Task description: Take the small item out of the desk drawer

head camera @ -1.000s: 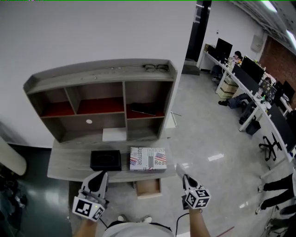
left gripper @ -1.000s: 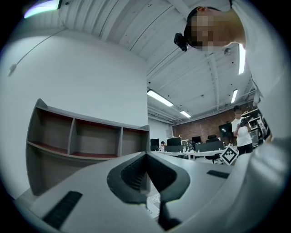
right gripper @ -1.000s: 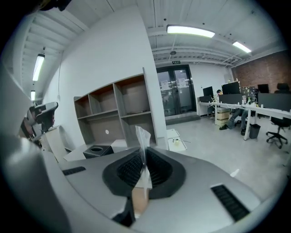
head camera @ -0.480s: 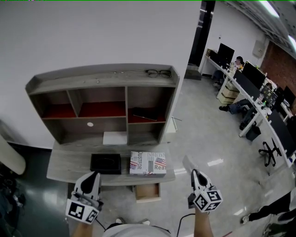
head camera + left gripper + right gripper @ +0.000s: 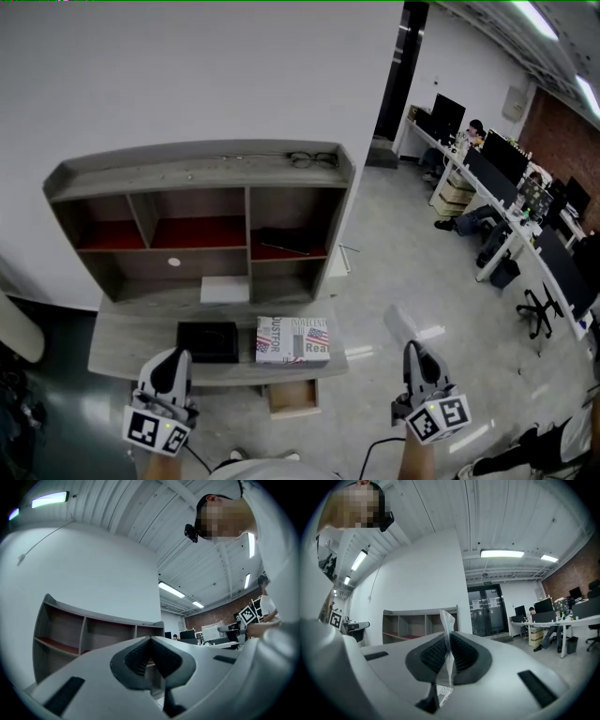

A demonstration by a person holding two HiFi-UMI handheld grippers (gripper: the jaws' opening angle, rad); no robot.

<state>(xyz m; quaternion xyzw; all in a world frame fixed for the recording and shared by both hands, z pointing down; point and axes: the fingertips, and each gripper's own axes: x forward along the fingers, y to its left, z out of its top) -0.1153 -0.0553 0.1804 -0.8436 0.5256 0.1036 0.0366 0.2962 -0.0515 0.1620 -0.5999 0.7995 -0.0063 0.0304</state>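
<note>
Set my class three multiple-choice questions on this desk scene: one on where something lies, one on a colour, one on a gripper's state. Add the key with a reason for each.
1. Where do the glasses lie?
A in the drawer
B on top of the shelf unit
C on the floor

2. What colour is the plain box left of the printed box?
A white
B red
C black

3. How is the right gripper?
A shut on a thin clear packet
B open and empty
C shut and empty

Key: B, the head view shows them on its top board; C, it is black all over; A, the right gripper view shows the packet pinched between closed pads.
</note>
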